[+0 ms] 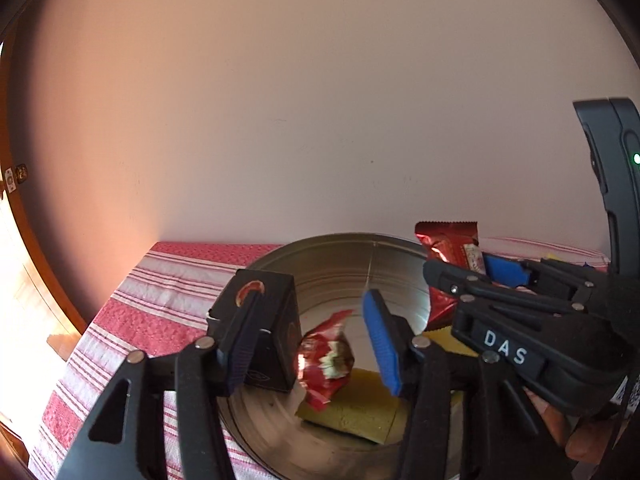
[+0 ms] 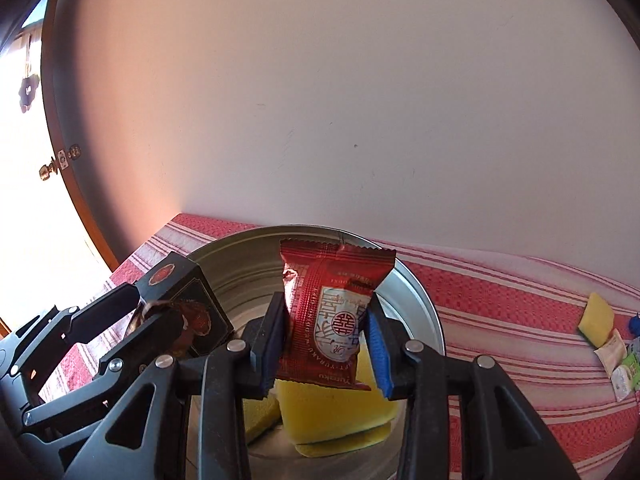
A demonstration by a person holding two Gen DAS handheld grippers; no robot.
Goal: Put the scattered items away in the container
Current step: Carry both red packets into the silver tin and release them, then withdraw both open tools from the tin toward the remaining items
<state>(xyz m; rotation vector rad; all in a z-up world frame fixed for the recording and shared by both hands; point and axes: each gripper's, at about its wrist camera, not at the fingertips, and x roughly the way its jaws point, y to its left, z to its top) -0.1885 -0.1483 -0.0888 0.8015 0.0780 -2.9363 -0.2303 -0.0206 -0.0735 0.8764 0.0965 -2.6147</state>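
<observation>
a red and white striped cloth [image 2: 500, 300] covers the counter, which meets a plain pale wall [image 1: 300, 100] filling the upper part of both frames; a wooden door frame [image 2: 68, 168] with a small brass latch curves down the left edge, with bright light beyond it

a round metal tin [image 1: 340, 264] sits on the cloth in the lower middle of both views, with yellow sponge pieces [image 2: 332, 412] lying on its bottom

the left gripper [image 1: 308, 344] has its jaws spread apart over the tin: a dark box [image 1: 276, 320] leans against the left pad, tilted over the near rim, and a crumpled red sweet wrapper [image 1: 326, 364] lies loose in the gap, touching neither pad clearly; whether the box is resting on the rim or on the jaw is hard to tell, and its lower end is hidden behind the finger

the right gripper [image 2: 324, 344] is clenched on a red snack packet [image 2: 332, 312], held upright above the tin; its label reads upside down, with a round red emblem, some characters and latin letters along the edge too small to read surely

in the left view the right gripper's body bears the white letters "das" [image 1: 505, 347]

at the far right of the right view, a yellow sponge [image 2: 597, 316] and a few small packets [image 2: 616, 360] lie scattered on the cloth, cut off by the frame edge
</observation>
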